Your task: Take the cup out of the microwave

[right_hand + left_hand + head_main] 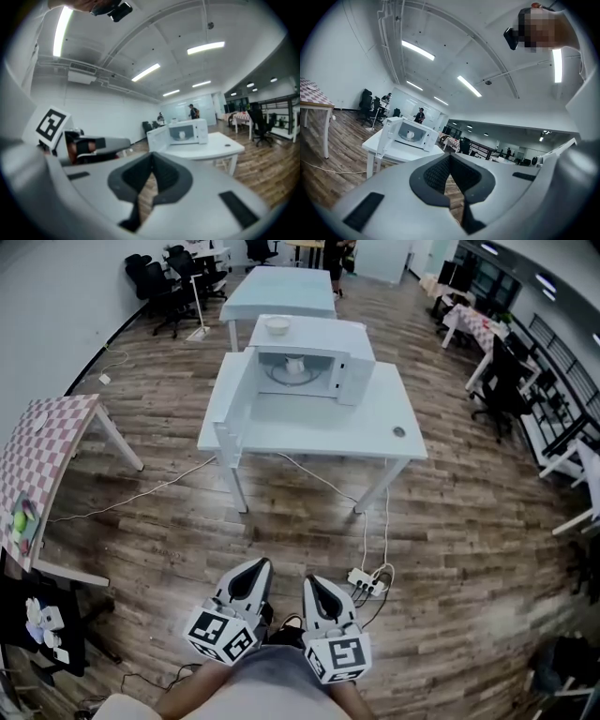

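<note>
A white microwave [314, 371] stands on a white table [309, 423] well ahead of me, its door [236, 397] swung open to the left. A pale cup [294, 365] sits inside on the turntable; it also shows as a small pale shape in the left gripper view [410, 135] and the right gripper view [182, 135]. Both grippers are held low and close to the person's body, far from the table. My left gripper [255, 565] [450, 157] has its jaws together with nothing between them. My right gripper [312, 582] [152, 159] is likewise shut and empty.
A white bowl [277, 325] rests on top of the microwave. A power strip [366, 580] and its cable lie on the wood floor just ahead of the grippers. A checkered table [42, 456] stands at the left, a second white table [281, 292] behind, office chairs [502, 390] at the right.
</note>
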Demonstrator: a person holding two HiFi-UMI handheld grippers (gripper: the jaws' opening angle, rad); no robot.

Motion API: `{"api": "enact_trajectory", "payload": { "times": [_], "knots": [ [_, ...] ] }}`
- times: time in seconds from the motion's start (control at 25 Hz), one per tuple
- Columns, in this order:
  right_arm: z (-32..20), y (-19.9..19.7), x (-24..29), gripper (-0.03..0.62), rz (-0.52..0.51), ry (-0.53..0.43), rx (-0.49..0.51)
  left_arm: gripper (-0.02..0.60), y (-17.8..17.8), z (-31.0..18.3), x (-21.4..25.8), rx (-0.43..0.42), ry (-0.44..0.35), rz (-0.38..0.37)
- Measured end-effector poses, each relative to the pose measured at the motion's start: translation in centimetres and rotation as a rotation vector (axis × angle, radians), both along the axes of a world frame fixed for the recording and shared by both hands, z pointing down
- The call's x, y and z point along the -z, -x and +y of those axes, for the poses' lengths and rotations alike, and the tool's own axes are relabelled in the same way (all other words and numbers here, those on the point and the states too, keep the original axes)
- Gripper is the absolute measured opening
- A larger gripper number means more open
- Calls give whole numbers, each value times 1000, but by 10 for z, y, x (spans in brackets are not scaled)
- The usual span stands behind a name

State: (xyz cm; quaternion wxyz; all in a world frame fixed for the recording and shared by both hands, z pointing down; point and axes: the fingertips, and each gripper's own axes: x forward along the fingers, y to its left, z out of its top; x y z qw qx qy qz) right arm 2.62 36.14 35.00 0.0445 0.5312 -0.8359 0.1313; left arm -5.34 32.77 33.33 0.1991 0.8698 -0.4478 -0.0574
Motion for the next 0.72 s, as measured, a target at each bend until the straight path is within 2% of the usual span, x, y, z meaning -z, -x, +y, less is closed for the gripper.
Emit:
{"api": "enact_trajectory", "payload": {
  "times": [0.24, 0.72],
  "knots": [
    [-10, -5, -4, 21, 12, 12, 3, 14, -7, -6, -6, -17, 26, 8],
    [-63, 5, -10, 21, 35, 37, -3, 14, -5, -62, -7, -54, 37, 19]
  ]
}}
